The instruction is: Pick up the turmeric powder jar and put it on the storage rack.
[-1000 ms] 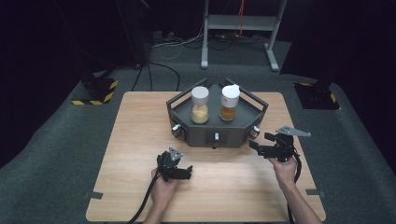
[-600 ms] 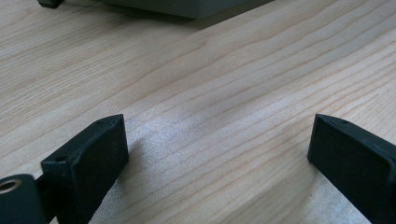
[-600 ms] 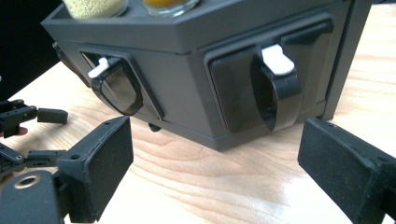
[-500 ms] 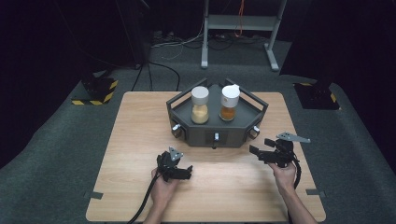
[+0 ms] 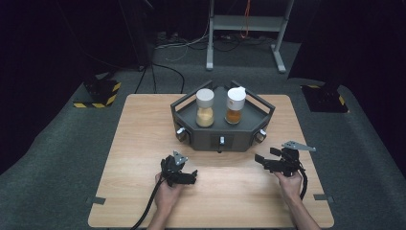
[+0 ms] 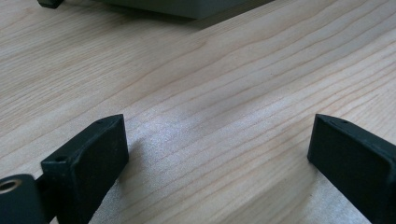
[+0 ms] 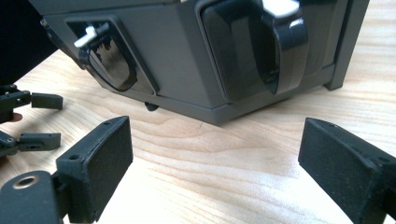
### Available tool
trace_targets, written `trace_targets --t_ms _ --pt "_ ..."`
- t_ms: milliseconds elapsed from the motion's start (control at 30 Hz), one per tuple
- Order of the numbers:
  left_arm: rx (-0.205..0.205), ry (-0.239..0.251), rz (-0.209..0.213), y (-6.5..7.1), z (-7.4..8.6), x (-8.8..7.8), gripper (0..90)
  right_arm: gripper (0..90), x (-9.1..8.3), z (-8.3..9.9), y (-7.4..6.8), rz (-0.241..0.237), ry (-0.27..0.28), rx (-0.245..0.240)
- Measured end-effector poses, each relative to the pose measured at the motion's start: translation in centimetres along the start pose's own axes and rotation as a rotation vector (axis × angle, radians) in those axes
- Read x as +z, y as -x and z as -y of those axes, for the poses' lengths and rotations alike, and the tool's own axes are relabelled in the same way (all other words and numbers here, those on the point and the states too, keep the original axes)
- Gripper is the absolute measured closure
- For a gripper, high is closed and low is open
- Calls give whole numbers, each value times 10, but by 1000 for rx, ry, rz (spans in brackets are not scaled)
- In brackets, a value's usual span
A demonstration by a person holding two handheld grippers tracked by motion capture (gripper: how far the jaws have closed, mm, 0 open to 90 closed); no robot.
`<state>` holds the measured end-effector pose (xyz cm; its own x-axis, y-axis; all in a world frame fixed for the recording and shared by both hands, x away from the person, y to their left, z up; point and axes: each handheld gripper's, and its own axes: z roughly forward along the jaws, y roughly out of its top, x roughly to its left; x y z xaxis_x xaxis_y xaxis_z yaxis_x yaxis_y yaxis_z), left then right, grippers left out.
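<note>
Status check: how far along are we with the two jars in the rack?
Nothing looks done: both jars, pale-filled and amber-filled, stand capped in the dark rack. In hand: nothing. The left claw and the right claw are open above the table, short of the rack. All handling is left.

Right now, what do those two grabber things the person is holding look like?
Both are black. The left gripper has a small grey three-cornered plate on top and a black cable trailing back. The right gripper has a bigger grey plate and a looping black cable. Each has two flat, blocky black jaws. The forearms are bare, without sleeves.
</note>
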<state>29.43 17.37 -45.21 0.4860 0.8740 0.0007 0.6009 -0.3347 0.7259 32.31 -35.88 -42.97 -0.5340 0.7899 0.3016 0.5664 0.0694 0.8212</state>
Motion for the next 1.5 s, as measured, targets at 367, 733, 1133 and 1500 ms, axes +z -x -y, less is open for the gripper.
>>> trace_targets --t_ms 367,733,1133,1500 --pt "0 0 0 0 0 0 50 86 8 9 -5 17 -33 -16" --pt "0 0 0 0 0 0 50 85 16 15 -16 59 -79 -59" --pt "-1 0 0 0 0 0 50 84 20 23 -25 113 -114 -103" --pt "-1 0 -1 0 0 0 50 83 28 26 -40 174 -160 -152"
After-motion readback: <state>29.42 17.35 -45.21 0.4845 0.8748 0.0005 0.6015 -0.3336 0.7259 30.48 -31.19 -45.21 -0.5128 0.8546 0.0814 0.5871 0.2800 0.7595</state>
